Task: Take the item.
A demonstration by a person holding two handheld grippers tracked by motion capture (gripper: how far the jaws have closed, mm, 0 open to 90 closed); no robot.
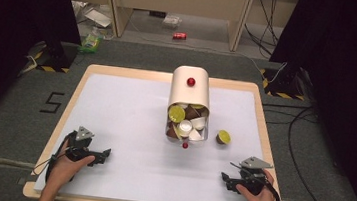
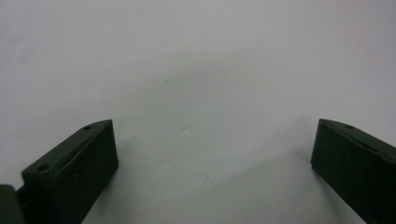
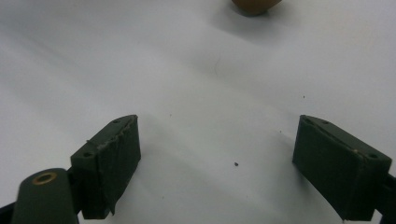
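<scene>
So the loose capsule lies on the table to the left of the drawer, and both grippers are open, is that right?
Not quite. The loose capsule lies to the right of the drawer, not to its left, as the high view shows. The rest holds: it is on the table, and the left gripper and the right gripper are both open.

A red can (image 1: 179,36) lies on the floor beyond the table (image 1: 119,71) — a green packet (image 1: 91,41) farther left.
</scene>
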